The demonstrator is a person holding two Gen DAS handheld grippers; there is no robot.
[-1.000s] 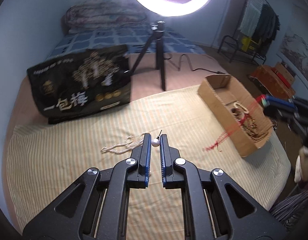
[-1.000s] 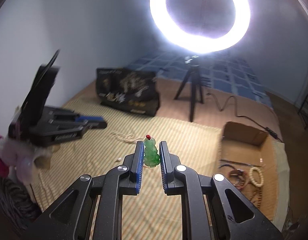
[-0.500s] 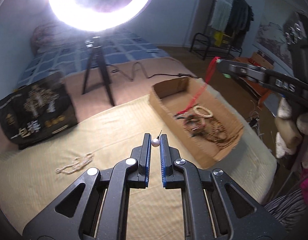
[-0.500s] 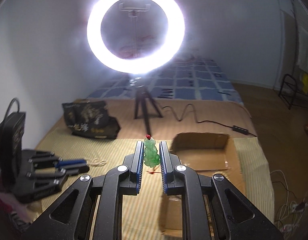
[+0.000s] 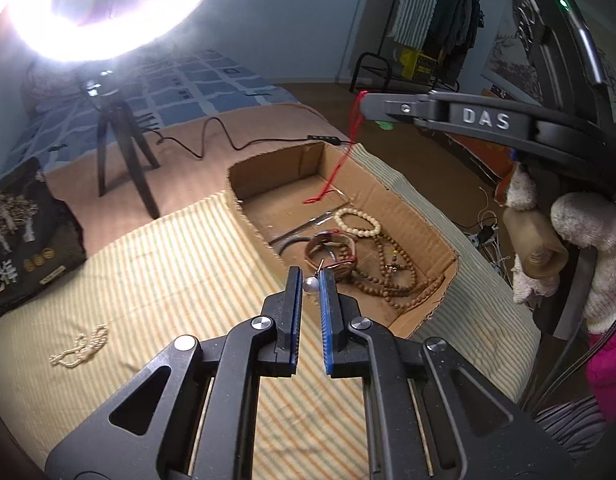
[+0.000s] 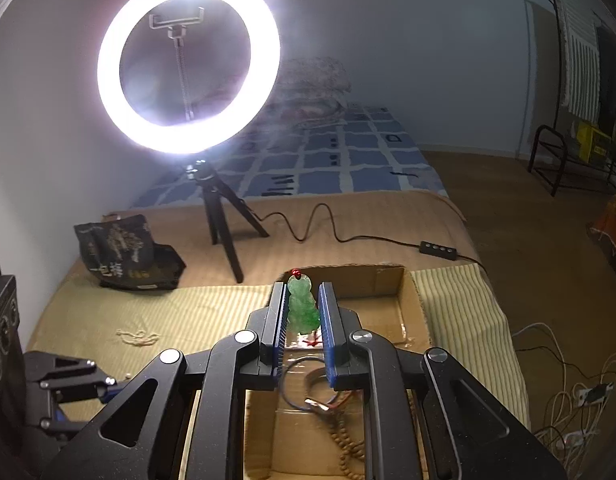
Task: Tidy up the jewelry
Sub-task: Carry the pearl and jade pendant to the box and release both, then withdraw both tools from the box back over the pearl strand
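Observation:
My left gripper (image 5: pixel 310 280) is shut on a small white pearl (image 5: pixel 311 285) with a thin pin, held over the near edge of an open cardboard box (image 5: pixel 236 188). Inside lie a cream bead bracelet (image 5: pixel 358 222), a brown strap (image 5: pixel 332 248) and long wooden bead strands (image 5: pixel 392 280). My right gripper (image 6: pixel 304 292) is shut on a green jade pendant (image 6: pixel 304 310), above the same box (image 6: pixel 388 276). Its red cord (image 5: pixel 346 156) hangs down into the box. A pearl necklace (image 5: pixel 82 346) lies on the striped mat at the left.
A lit ring light (image 6: pixel 188 60) on a black tripod (image 5: pixel 120 152) stands behind the mat, its cable (image 6: pixel 348 236) running right. A black printed bag (image 5: pixel 24 232) sits at the left. A gloved hand (image 5: pixel 588 240) holds the right gripper's handle. The bed's edge drops just beyond the box.
Both grippers have swung to the right, from over the striped mat to over the cardboard box, each still holding its piece. The pearl necklace is left behind at the left.

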